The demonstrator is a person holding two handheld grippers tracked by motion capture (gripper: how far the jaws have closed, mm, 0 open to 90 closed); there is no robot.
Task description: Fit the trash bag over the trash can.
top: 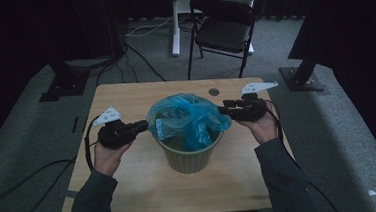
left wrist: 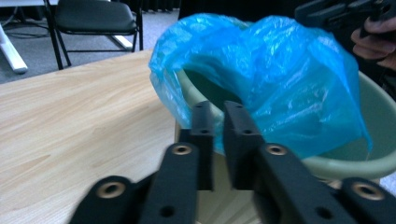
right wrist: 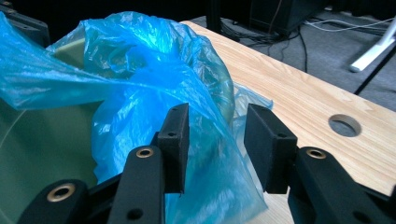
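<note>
The left gripper (top: pixel 141 125) is nearly closed, seemingly pinching the bag (top: pixel 189 117) at the bin (top: pixel 187 156) rim; the right gripper (top: pixel 225 108) is open at the bag.

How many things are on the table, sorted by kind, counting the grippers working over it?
Green ribbed bin: 1
Blue plastic bag, draped in and over the bin: 1
Black two-jaw grippers, left gripper and right gripper: 2
Total: 4
</note>
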